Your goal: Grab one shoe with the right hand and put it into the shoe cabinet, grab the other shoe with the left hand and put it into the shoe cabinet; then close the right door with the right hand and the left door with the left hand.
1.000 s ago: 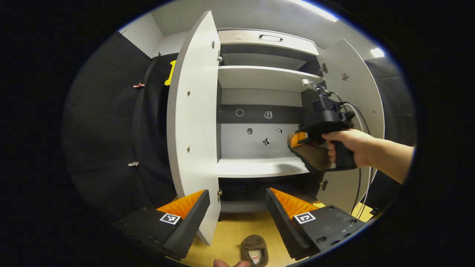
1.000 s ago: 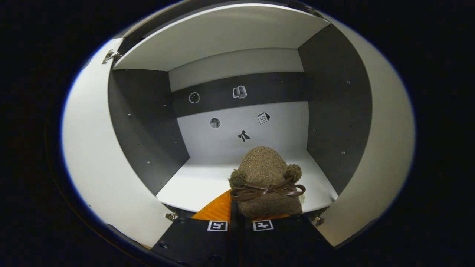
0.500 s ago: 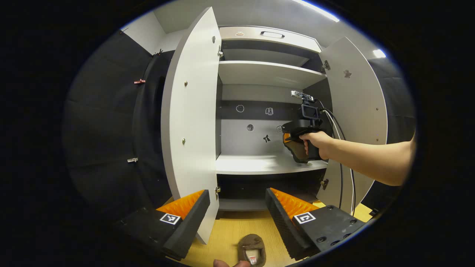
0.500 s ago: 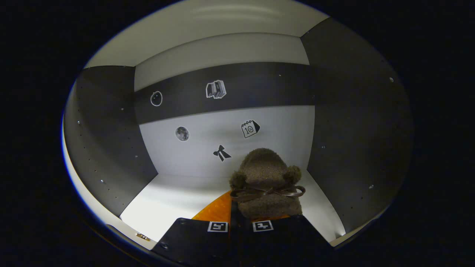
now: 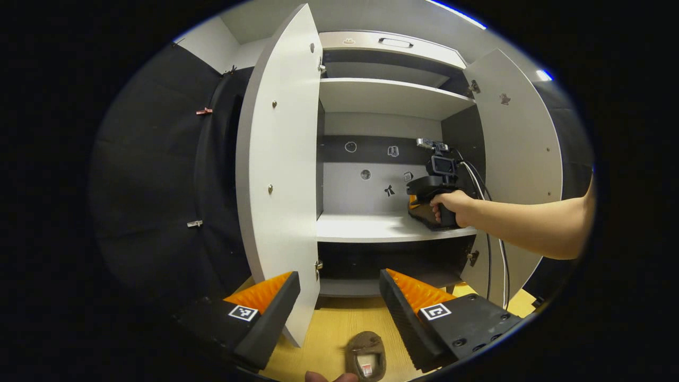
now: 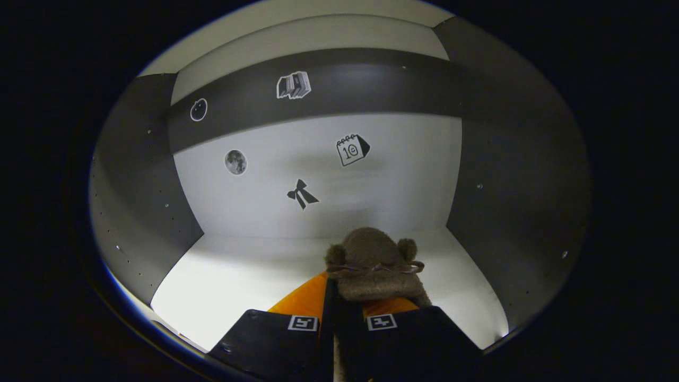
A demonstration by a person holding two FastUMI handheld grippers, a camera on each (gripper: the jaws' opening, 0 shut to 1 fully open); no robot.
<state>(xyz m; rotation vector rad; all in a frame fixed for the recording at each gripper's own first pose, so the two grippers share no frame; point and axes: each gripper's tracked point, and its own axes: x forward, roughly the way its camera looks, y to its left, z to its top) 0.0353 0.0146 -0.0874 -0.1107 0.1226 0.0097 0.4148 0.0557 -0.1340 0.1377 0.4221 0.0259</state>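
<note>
inside the cabinet: the right gripper [image 6: 339, 297] carries a brown fuzzy shoe [image 6: 374, 268] over the white middle shelf [image 6: 238, 276], toe aimed at the back panel [image 6: 403, 180]
right claw: jaws drawn nearly together, both fingers pressing the shoe at its heel end
long axis: the held shoe runs straight ahead of the fingers, heel in the grip and bow-tied toe toward the rear, on the right half of the shelf near the dark side wall [image 6: 509, 212]
height: whether the sole touches the shelf cannot be told; it looks low and close
seen from the left gripper view: the hand [image 5: 451, 208] holding the right gripper [image 5: 424, 204] reaches in past the open right door [image 5: 517, 148]
down on the floor: the second shoe [image 5: 366, 354] lies on yellow boards [image 5: 331, 329], just below and between the left fingers
left claw: the left gripper [image 5: 339, 297] is spread wide and holds nothing, facing the edge of the open left door [image 5: 278, 175]
likely next: a judgement only, setting down and letting go, then the left hand, the nearer one, dropping for the floor shoe
</note>
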